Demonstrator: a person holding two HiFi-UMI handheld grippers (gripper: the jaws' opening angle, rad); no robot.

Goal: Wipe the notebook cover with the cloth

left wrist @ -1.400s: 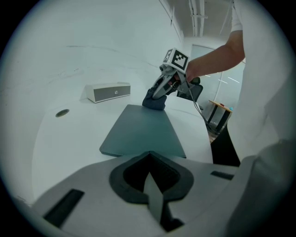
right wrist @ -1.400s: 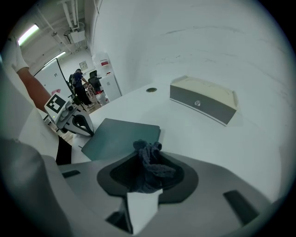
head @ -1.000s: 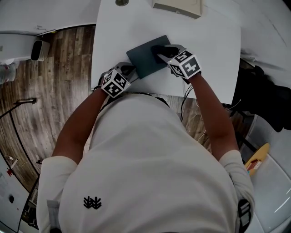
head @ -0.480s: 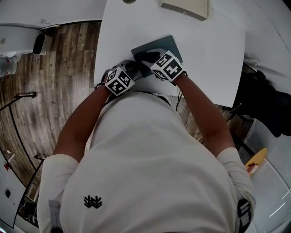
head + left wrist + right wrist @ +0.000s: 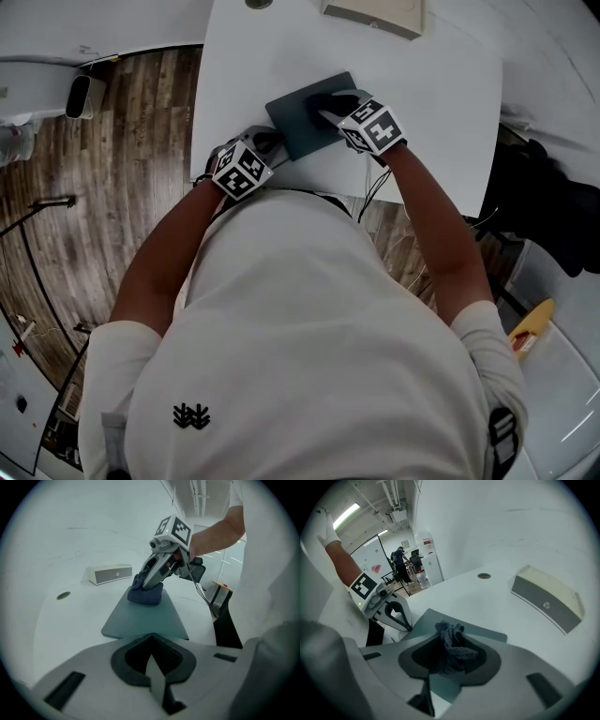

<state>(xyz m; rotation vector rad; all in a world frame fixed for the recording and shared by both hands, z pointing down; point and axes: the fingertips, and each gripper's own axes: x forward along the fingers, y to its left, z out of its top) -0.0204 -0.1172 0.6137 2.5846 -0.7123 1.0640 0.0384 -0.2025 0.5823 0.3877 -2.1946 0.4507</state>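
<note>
Head view: the right gripper (image 5: pixel 330 103) clamps the dark cloth (image 5: pixel 451 645) on the notebook (image 5: pixel 298 122) cover. The left gripper (image 5: pixel 271 142) (jaws together) rests on the notebook's near corner, atop the white table (image 5: pixel 441 112).

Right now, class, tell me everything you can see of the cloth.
The cloth is dark navy and soft, with a nubbly texture like knit or terry fabric. It is bunched into a crumpled wad rather than spread flat. The right gripper is shut on its upper part, and folds bulge between the jaws. Its underside presses on the grey-green notebook cover, toward the end far from the person. It touches nothing else that shows.
</note>
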